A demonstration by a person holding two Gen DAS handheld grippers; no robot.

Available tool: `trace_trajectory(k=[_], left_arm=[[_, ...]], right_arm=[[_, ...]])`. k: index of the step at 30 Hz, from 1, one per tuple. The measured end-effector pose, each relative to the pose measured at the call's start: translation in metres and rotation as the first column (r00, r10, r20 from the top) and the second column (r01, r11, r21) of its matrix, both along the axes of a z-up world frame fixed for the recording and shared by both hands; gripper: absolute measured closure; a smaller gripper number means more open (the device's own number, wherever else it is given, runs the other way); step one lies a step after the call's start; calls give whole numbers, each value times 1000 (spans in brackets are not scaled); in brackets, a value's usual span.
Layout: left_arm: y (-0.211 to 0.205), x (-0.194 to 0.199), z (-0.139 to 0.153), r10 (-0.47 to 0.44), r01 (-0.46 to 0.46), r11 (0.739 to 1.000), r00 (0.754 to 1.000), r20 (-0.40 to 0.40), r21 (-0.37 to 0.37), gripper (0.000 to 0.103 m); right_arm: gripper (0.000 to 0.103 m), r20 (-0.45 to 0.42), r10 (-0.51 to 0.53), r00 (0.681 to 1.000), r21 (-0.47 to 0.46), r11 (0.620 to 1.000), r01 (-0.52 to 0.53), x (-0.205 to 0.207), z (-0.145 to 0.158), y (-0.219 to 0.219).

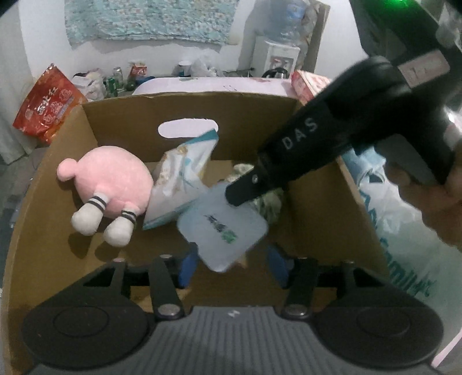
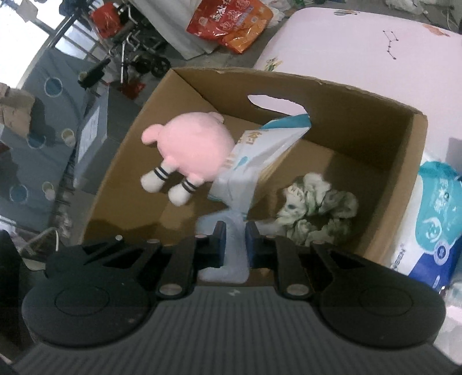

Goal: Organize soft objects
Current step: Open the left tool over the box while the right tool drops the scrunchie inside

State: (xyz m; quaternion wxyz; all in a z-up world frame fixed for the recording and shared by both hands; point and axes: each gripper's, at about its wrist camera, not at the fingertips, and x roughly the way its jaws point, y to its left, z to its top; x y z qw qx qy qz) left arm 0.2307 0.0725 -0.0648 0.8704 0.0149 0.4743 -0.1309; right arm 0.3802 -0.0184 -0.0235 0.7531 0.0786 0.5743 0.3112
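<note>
The right hand-held gripper (image 2: 235, 245) has its blue pads (image 2: 221, 243) clamped on a pale blue soft pack (image 2: 223, 272), which hangs over the open cardboard box (image 2: 375, 161). In the left wrist view the same pack (image 1: 222, 228) shows a dark and green printed mark, too blurred to read. The left hand-held gripper (image 1: 232, 264) stands with its jaws apart just below the pack, one pad on each side of its lower corner and not pressing on it. The black body of the right tool crosses that view and bears the white letters "DAS".

Inside the box, a pink plush toy (image 2: 190, 150) with white feet and striped ankles leans by the left wall. Beside it, touching it, a white and teal packet (image 2: 260, 155) stands tilted toward the handle cut-out; its print is not legible. A crumpled green and white cloth (image 2: 314, 210) lies on the box floor at the right.

Outside, right of the box, sits a blue and white wrapped pack (image 2: 433, 225). Beyond the box lie a pale pink surface (image 2: 346, 52) and a red and orange bag (image 2: 231, 23) with Chinese characters.
</note>
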Motion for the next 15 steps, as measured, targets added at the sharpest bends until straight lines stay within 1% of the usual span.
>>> trace_trajectory(k=[1,5,7,10,13,15], left_arm=[[-1,0,0,-4,4,1000,1000,-4,8,38],[-3,-3,4,-7,8,1000,1000,-18,15,25],[-3,-3,8,4,-3,1000,1000,-30,7,23],[-1,0,13,34,-35,999,997,-64,-16,20],[4,9,13,84,-90,995,990,-110,-49,18],[9,15,11,121,-131,990,981,-152,-55,18]], right_arm=[[90,9,6,1000,-14,1000,-6,0,-1,1],[89,31,-6,1000,0,1000,6,0,4,-7],[88,54,-21,998,36,999,19,-5,14,-16],[88,103,-51,993,118,992,39,-22,37,-39],[88,165,-83,983,194,980,50,-52,58,-71],[88,182,-112,977,237,969,67,-71,66,-93]])
